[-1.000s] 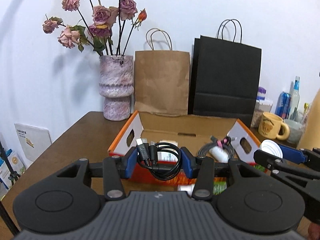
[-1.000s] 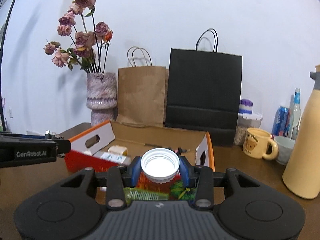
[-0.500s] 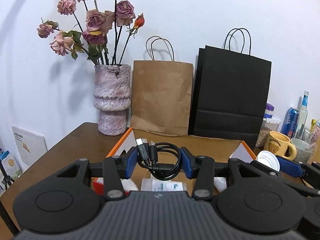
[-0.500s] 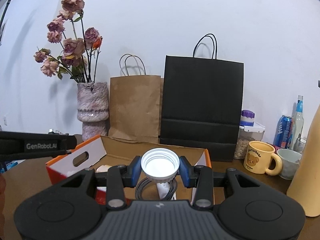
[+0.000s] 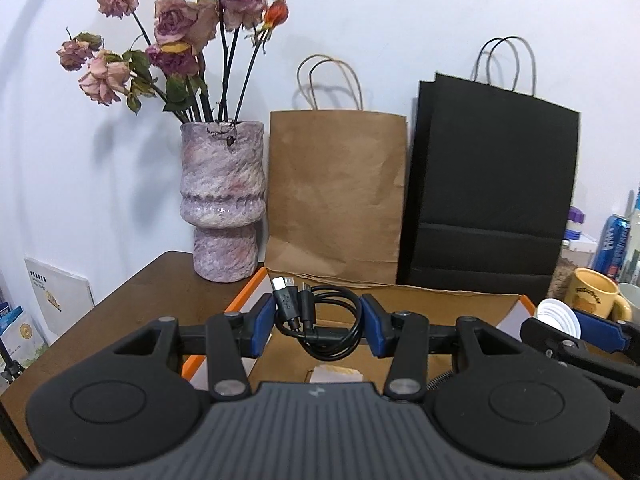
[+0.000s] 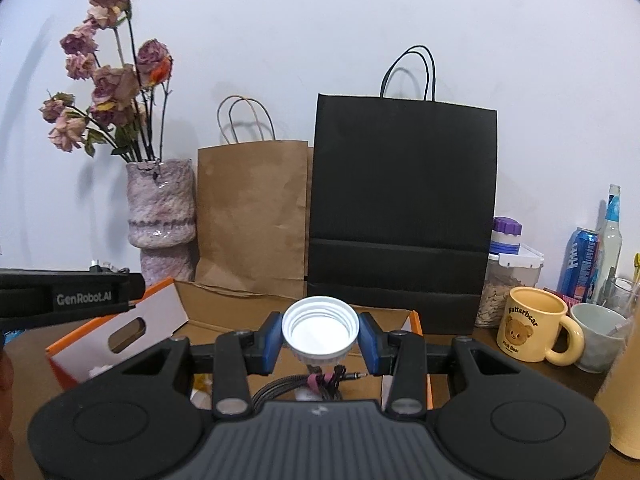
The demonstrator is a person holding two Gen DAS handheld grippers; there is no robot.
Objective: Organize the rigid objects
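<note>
Black coiled cable (image 5: 320,326) pinched in left claw (image 5: 318,326), white cap (image 6: 320,330) in right claw (image 6: 320,340)

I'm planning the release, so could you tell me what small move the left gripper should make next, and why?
Probably lower the left gripper a little, then open. Its blue fingers are shut on the coiled black USB cable, held above the open orange-edged cardboard box, whose brown floor shows directly beneath. The right gripper, holding a white ribbed plastic cap, is off to the side.
</note>
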